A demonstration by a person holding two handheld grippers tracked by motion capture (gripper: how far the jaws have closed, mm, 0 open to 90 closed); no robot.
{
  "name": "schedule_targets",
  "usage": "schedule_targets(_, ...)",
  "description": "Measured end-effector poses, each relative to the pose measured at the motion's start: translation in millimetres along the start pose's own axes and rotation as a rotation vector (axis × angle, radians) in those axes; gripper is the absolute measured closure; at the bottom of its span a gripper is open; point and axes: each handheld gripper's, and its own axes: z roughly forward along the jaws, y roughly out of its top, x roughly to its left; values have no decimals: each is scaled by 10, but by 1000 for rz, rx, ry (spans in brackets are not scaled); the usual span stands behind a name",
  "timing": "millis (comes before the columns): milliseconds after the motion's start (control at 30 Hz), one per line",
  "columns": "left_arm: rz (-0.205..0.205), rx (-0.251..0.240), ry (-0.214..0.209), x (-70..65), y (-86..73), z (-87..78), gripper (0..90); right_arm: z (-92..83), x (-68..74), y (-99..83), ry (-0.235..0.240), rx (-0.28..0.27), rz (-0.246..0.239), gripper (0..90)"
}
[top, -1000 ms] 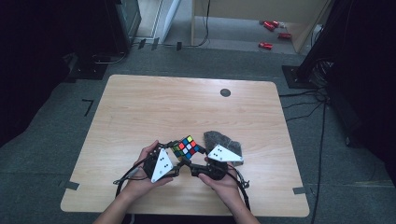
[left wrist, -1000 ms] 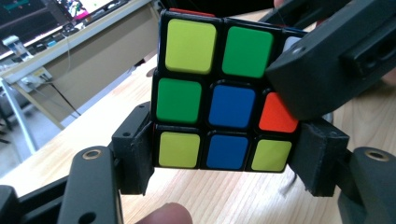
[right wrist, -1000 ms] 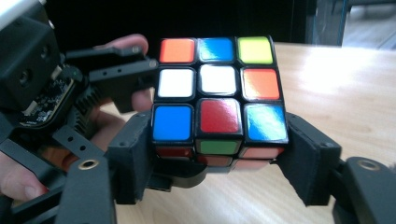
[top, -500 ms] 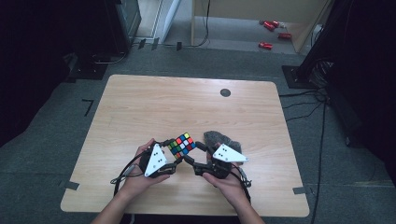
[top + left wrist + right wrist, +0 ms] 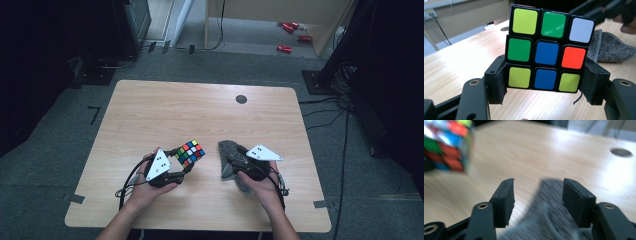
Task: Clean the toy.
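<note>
Your left gripper [image 5: 181, 165] clamps the multicoloured plastic puzzle cube [image 5: 549, 48] between its pads, above the wooden table [image 5: 200, 110]. Your right gripper [image 5: 537, 195] has just been closing, jaws apart over the grey knitted cloth [image 5: 549, 220], gripping nothing.

On the desk [image 5: 150, 115], near its six o'clock edge, the puzzle cube [image 5: 190, 152] sits held at the nine o'clock side of the cloth [image 5: 231, 150]. The desk's round hole [image 5: 241, 99] lies at twelve o'clock, behind both.
</note>
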Motion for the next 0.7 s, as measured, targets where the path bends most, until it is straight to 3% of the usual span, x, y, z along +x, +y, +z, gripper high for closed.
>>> schedule_targets(100, -40, 21, -2, 28, -1, -2, 342, 82, -95, -103, -61, 122, -16, 401)
schedule_targets(200, -62, 33, 0, 52, -10, -2, 342, 161, -178, -197, -90, 203, 22, 392)
schedule_targets(300, -66, 25, -23, 62, -8, -16, 342, 231, -231, -269, -82, 273, 78, 421)
schedule_targets(367, -65, 18, -30, 57, 1, -21, 342, 233, -240, -275, -77, 270, 89, 484)
schedule_targets(467, -55, 8, -47, 51, 9, -29, 343, 212, -228, -259, -57, 261, 73, 664)
schedule_targets(533, -40, 14, -56, 42, 12, -27, 344, 173, -208, -228, -33, 235, 59, 698)
schedule_targets(700, -16, 38, -75, -13, 8, 14, 344, -3, -11, 1, 60, 69, 71, 712)
